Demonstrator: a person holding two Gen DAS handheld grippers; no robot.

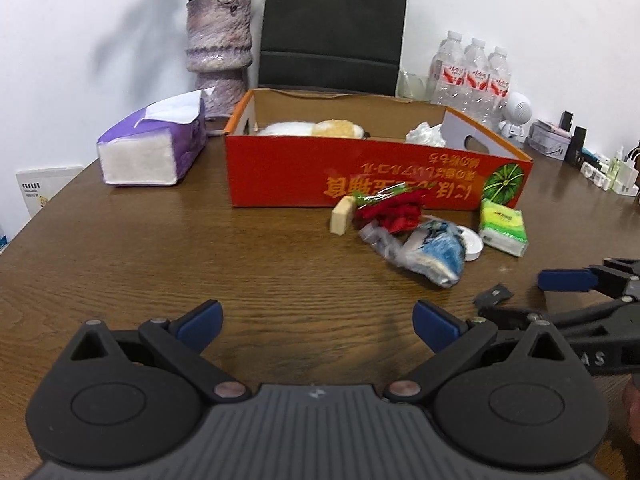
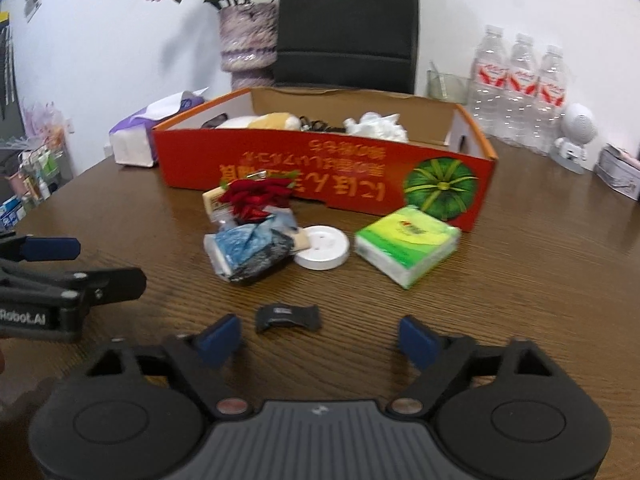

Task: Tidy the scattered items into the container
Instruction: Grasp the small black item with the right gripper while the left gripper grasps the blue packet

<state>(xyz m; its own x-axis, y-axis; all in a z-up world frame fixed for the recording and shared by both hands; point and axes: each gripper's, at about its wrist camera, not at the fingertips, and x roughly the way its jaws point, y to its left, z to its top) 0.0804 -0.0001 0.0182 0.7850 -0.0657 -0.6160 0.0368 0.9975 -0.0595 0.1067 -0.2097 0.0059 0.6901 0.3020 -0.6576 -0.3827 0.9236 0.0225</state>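
The red cardboard box (image 1: 360,176) (image 2: 320,176) stands open mid-table, with a white and yellow plush toy (image 1: 312,128) and crumpled white paper (image 1: 426,134) inside. In front of it lie a beige block (image 2: 214,200), a red packet (image 2: 256,196), a blue and clear plastic bag (image 2: 248,252), a white round lid (image 2: 323,247) and a green tissue pack (image 2: 406,244). A small black clip (image 2: 288,317) lies just ahead of my right gripper (image 2: 319,340), which is open and not touching it. My left gripper (image 1: 318,326) is open over bare table, left of the clip (image 1: 494,292).
A purple tissue pack (image 1: 156,148) lies left of the box. Behind it stand a vase (image 1: 219,52), a black bag (image 1: 334,28) and water bottles (image 1: 474,72). A white figurine (image 1: 516,114) and small items crowd the far right. The two grippers sit close side by side.
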